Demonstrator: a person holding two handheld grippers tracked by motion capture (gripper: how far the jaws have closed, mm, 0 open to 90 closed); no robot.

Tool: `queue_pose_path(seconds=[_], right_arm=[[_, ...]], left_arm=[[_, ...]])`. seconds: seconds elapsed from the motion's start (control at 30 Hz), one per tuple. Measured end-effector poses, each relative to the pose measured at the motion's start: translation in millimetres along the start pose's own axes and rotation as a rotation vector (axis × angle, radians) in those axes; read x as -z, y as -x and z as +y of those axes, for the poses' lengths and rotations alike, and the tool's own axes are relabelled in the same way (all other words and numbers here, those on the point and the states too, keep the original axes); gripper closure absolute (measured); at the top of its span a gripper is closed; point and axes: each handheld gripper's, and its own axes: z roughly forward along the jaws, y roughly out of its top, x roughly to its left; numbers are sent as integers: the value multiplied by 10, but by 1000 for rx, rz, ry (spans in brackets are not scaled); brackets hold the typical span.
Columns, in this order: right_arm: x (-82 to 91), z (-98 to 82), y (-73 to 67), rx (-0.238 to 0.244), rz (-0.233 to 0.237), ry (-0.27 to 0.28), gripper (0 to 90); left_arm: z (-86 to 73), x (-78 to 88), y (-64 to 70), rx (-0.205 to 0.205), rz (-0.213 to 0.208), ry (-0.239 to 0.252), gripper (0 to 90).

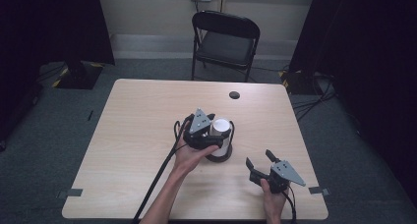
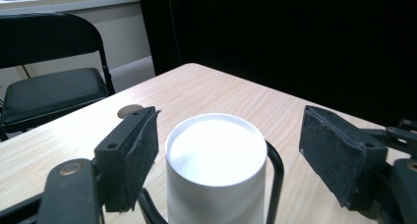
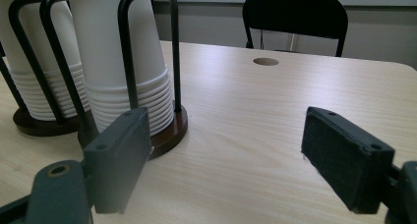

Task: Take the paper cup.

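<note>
A stack of white paper cups [image 1: 222,126], upside down, stands in a black wire holder on a dark round base [image 1: 219,158] near the table's middle. My left gripper [image 1: 215,131] reaches around the top cup [image 2: 216,155] from the left. Its pads [image 2: 140,157] stand on either side of the cup with a gap at each, so it is open. My right gripper [image 1: 258,158] hovers open near the front right with nothing between its jaws. In the right gripper view [image 3: 226,145], two cup stacks [image 3: 123,62] in wire holders [image 3: 174,52] stand at the left.
The light wooden table [image 1: 142,116] has a round cable hole [image 1: 234,95] at the back. A black folding chair [image 1: 223,40] stands behind it. Dark curtains hang on both sides. Cables trail from each gripper toward the front edge.
</note>
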Motion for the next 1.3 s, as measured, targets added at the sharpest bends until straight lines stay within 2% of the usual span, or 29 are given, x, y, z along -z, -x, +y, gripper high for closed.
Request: queue_pose_path(seconds=[0.13,0.2,0.33,0.4,0.53,0.67,0.9,1.23,1.3], right_arm=[[-1,0,1,0,2,-1,183],[0,0,1,0,2,-1,183],[0,0,1,0,1,-1,183],[0,0,0,0,1,-1,183],[0,0,1,0,2,-1,183],[0,0,-1,0,0,-1,183],[0,0,0,-1,0,-2,184],[-1,0,0,-1,-2,-2,184],[0,1,0,-2,-2,-3,184]], left_arm=[[-39,-64,-17,6,3,-18,229],[-49,-77,-20,-7,11,-33,228],[-59,-99,-30,-17,21,-36,238],[-57,-104,-41,-9,11,-30,251],[-68,-139,-10,-54,34,-53,261],[-89,-173,-13,-53,33,-59,276],[-106,-214,-2,-76,30,-64,329],[-104,-220,-9,-51,36,-61,338],[-105,-219,-18,-35,37,-58,340]])
